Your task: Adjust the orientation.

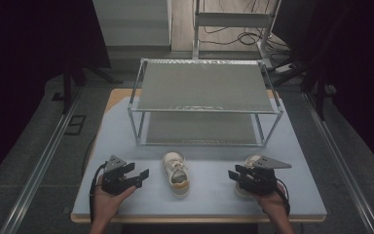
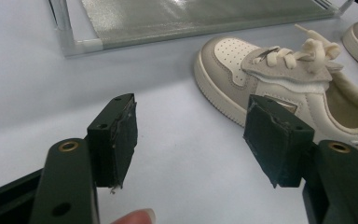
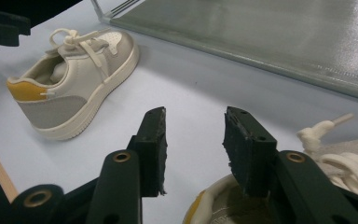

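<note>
Centrally on the pale table [image 1: 126, 122], just in front of a two-tier metal rack [image 1: 204, 105], lay a small cream sneaker [image 1: 176, 173], toe toward the rack; a second sneaker [image 1: 251, 164] of the pair lay to its right, directly beneath the right gripper [image 1: 235, 174]. The left gripper [image 1: 142, 173] hung to the left of the middle shoe, apart from it, jaws spread with nothing between them, as its own view confirmed: bare table between the pads [image 2: 121, 140] and the shoe [image 2: 279, 88] off to one side. The right gripper's jaws likewise stood apart and unloaded above the open collar of the second shoe [image 3: 223, 200], the pads [image 3: 156, 149] not touching it.

Both shoes appeared light, with a stiff rubber sole rim and a soft, yielding upper; the smooth leather-like sides looked mildly slippery. The loose laces [image 3: 326, 128] seemed liable to snag. A sound grip would probably be across the heel counter or on the padded collar edge, one jaw inside the opening and one outside, where the material is firm enough not to collapse.
</note>
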A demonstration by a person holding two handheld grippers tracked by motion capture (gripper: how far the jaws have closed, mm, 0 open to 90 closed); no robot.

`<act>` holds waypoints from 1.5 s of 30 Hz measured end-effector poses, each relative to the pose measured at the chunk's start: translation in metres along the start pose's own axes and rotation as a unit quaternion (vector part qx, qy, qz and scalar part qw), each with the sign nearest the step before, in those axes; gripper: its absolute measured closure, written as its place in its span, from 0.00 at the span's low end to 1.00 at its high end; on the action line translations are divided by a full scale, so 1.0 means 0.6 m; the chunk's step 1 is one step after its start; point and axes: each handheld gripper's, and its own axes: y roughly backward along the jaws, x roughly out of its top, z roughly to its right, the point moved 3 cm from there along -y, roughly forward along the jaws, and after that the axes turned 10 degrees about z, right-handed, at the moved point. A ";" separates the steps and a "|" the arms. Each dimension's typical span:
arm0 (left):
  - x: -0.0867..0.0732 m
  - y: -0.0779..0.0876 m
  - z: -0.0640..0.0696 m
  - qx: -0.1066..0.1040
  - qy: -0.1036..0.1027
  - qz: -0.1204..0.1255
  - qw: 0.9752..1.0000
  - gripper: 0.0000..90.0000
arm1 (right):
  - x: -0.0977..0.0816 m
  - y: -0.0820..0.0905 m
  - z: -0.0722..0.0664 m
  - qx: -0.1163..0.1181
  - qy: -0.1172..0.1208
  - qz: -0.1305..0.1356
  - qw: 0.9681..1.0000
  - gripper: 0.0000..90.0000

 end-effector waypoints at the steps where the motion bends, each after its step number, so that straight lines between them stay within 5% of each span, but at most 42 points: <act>1: 0.000 0.000 0.000 0.000 0.000 0.000 1.000 0.38 | 0.000 0.000 0.000 -0.001 0.000 0.001 1.000 0.64; 18: -0.003 -0.004 0.001 0.000 -0.003 -0.007 1.000 0.37 | -0.001 -0.001 -0.001 0.000 -0.003 -0.003 1.000 0.65; 23: -0.004 -0.004 0.003 -0.002 -0.002 -0.008 1.000 0.38 | -0.003 -0.014 -0.035 0.031 0.012 -0.017 0.999 0.90; 25: -0.004 -0.003 0.003 -0.004 -0.001 -0.008 1.000 0.38 | -0.003 -0.018 -0.050 0.009 0.040 -0.019 0.999 0.94; 34: -0.005 -0.002 0.006 -0.011 -0.001 -0.014 1.000 0.41 | -0.004 -0.044 -0.119 0.056 0.069 -0.041 0.995 0.99; 45: -0.007 -0.002 -0.001 -0.010 0.003 -0.019 1.000 0.42 | -0.029 -0.090 -0.146 0.076 0.060 -0.068 0.993 0.99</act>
